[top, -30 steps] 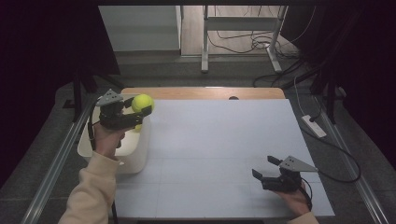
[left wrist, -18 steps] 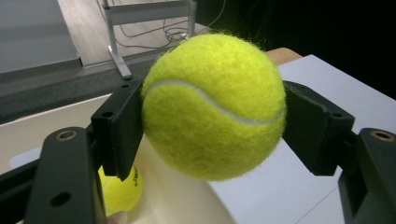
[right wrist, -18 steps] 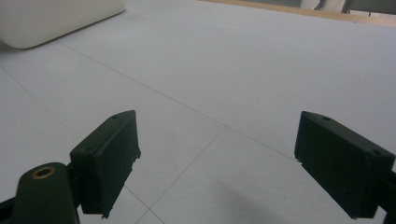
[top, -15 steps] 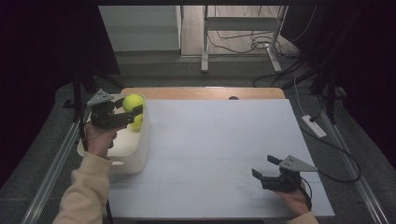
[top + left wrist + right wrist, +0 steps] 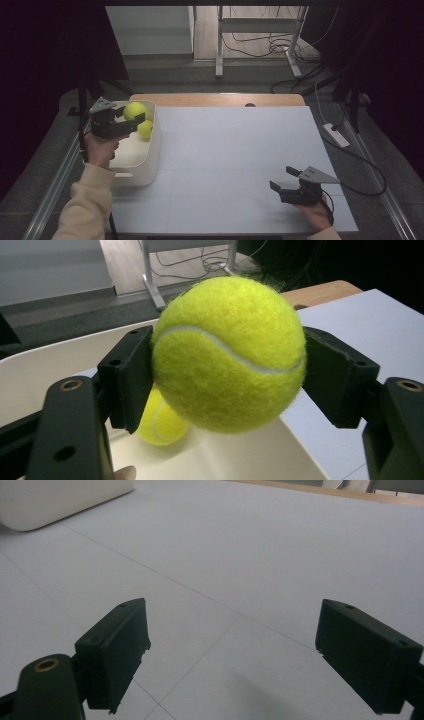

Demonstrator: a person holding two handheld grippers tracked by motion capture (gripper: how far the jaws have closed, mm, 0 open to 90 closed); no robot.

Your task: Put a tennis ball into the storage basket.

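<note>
Fuzzy yellow-green tennis ball [image 5: 227,352] with a curved white seam is sitting clamped between the left gripper [image 5: 131,120]'s black pads, hanging over the far end of the white rectangular plastic bin [image 5: 150,160] at the table's 9 o'clock edge. Bin is holding a second yellow tennis ball [image 5: 145,129], lying just below and at 5 o'clock of the held one; in the left gripper view it is half hidden behind the left pad. Right gripper [image 5: 283,181] is resting at 5 o'clock on the white table sheet [image 5: 240,150], jaws spread wide, gripping nothing.
</note>
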